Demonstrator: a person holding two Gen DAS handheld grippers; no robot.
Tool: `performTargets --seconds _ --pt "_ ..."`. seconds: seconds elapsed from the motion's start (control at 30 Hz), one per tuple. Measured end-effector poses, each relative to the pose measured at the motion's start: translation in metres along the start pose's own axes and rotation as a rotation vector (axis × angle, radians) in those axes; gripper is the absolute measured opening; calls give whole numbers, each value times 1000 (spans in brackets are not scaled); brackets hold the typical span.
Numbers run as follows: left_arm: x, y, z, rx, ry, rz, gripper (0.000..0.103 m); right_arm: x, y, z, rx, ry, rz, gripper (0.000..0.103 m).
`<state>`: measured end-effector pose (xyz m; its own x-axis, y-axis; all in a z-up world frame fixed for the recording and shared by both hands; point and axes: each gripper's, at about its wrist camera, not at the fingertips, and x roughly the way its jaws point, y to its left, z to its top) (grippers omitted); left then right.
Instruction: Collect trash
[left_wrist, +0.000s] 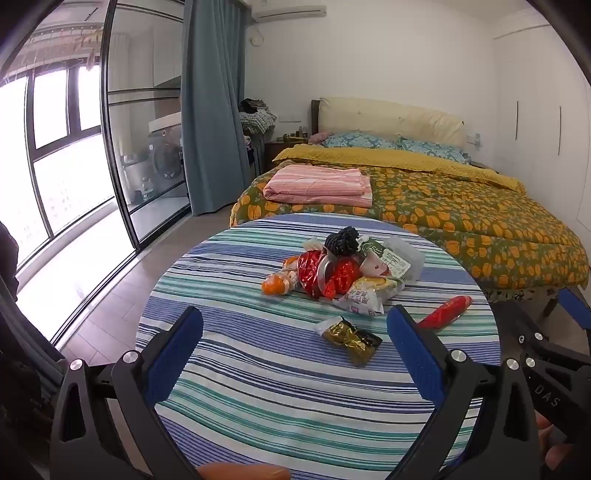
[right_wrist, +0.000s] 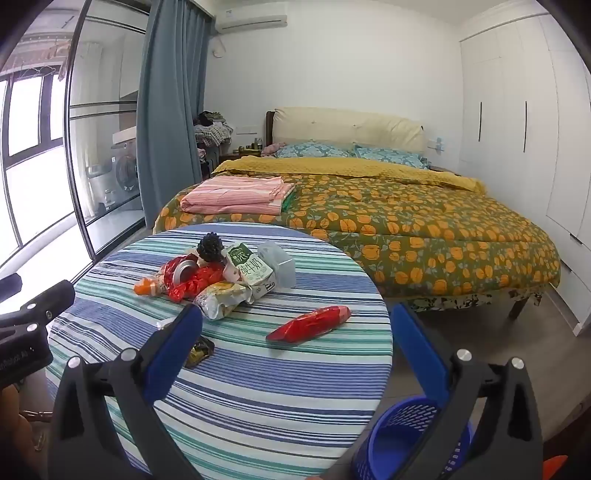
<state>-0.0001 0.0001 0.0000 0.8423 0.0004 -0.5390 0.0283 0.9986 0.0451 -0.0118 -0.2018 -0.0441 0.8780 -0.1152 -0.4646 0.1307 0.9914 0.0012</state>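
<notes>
A round table with a striped cloth (left_wrist: 258, 387) (right_wrist: 258, 387) holds a pile of trash (left_wrist: 343, 273) (right_wrist: 214, 277): red foil wrappers, an orange piece, a milk carton (right_wrist: 251, 269), a clear plastic box (right_wrist: 279, 264) and a black clump. A gold and black wrapper (left_wrist: 351, 338) (right_wrist: 199, 352) lies nearer, and a red wrapper (left_wrist: 445, 313) (right_wrist: 310, 324) lies apart to the right. My left gripper (left_wrist: 295, 354) is open and empty above the near table, the gold wrapper just ahead of it. My right gripper (right_wrist: 295, 350) is open and empty, short of the red wrapper.
A blue perforated waste basket (right_wrist: 406, 439) stands on the floor by the table's right edge, under my right gripper. A bed with an orange-patterned quilt (left_wrist: 461, 214) (right_wrist: 406, 229) stands behind the table. Glass sliding doors (left_wrist: 147, 147) are at left, a white wardrobe (right_wrist: 517, 129) at right.
</notes>
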Motion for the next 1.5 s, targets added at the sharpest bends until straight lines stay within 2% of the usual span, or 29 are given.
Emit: performTargets --seconds 0.8,1.1,1.5 --pt "0 -1 0 3 2 1 99 -4 0 0 -7 -8 -8 99" --pt "1 -1 -11 8 -5 8 99 -3 3 -2 -8 -10 -9 99" --pt "0 -4 -4 10 -5 14 99 -8 2 0 -11 -11 -9 99"
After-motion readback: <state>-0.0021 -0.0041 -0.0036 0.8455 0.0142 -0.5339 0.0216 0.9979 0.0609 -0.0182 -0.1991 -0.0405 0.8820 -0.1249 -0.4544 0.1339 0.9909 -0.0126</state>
